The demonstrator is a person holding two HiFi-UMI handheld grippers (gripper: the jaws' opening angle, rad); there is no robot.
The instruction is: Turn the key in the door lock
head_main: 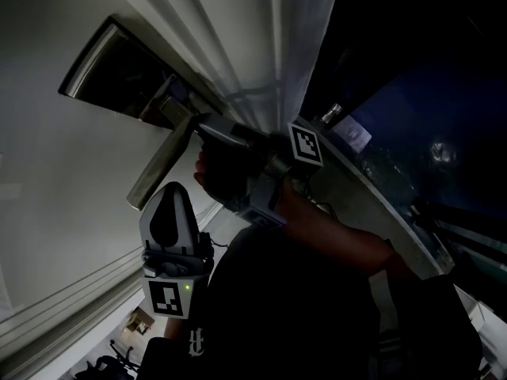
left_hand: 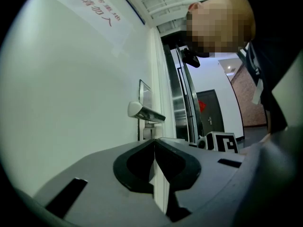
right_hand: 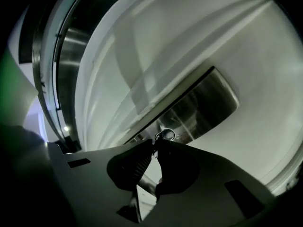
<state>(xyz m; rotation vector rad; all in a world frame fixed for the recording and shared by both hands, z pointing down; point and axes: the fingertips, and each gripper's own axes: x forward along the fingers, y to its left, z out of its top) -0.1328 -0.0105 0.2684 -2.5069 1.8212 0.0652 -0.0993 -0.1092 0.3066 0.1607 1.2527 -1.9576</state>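
The white door [head_main: 47, 172] carries a steel lock plate [head_main: 103, 70] with a lever handle [head_main: 162, 169]. My right gripper [head_main: 207, 131] reaches up to the plate just beside the handle; the key is hidden there. In the right gripper view the key's ring-shaped head [right_hand: 164, 135] pokes out just past the tips, in front of the lock plate [right_hand: 208, 103]. The right gripper [right_hand: 154, 144] is shut on the key, its jaws almost together. My left gripper [head_main: 176, 187] hangs lower, apart from the door, shut and holding nothing. The left gripper [left_hand: 154, 142] faces the handle [left_hand: 144, 111] from a distance.
The door's edge and the metal frame [right_hand: 66, 56] run close beside the lock. Red print [left_hand: 92, 4] sits high on the door. Past the frame lies a corridor with a dark door [left_hand: 210, 110]. The person's arm [head_main: 333, 236] crosses the lower middle of the head view.
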